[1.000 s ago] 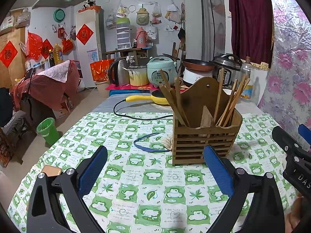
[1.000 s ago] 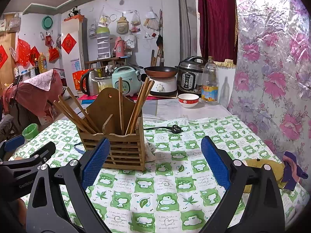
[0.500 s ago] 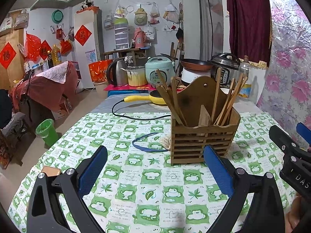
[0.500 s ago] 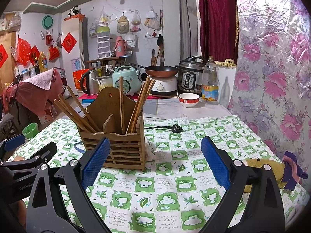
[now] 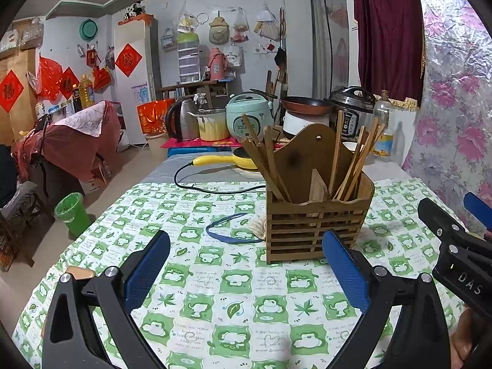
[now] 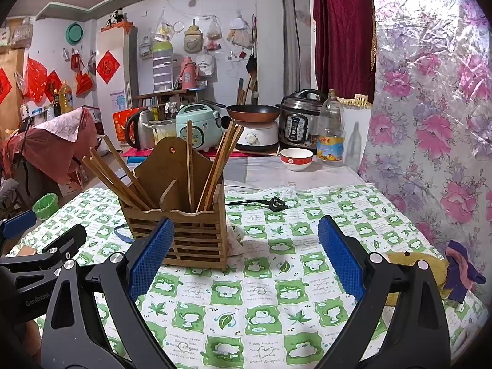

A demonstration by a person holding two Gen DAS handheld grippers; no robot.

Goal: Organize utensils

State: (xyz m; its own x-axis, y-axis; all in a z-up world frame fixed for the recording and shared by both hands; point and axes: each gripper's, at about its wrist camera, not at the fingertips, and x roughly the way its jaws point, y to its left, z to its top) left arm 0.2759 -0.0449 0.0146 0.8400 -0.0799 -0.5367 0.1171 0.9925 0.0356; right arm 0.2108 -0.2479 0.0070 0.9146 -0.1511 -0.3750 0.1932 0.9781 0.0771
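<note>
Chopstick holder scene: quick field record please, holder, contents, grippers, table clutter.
holder: wooden slatted chopstick holder, upright on green checked tablecloth
contents: wooden chopsticks leaning in both compartments
left hand-held gripper: open, holds nothing, short of holder
right hand-held gripper: open, holds nothing
clutter: blue band left of holder; black plug behind it; bowl further back

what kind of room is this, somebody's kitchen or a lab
Most likely a lived-in home kitchen and dining room, not a lab: a mint-green rice cooker and black pressure cooker line the back counter, and a slatted wooden chopstick holder stands on the green-checked tablecloth.
</note>
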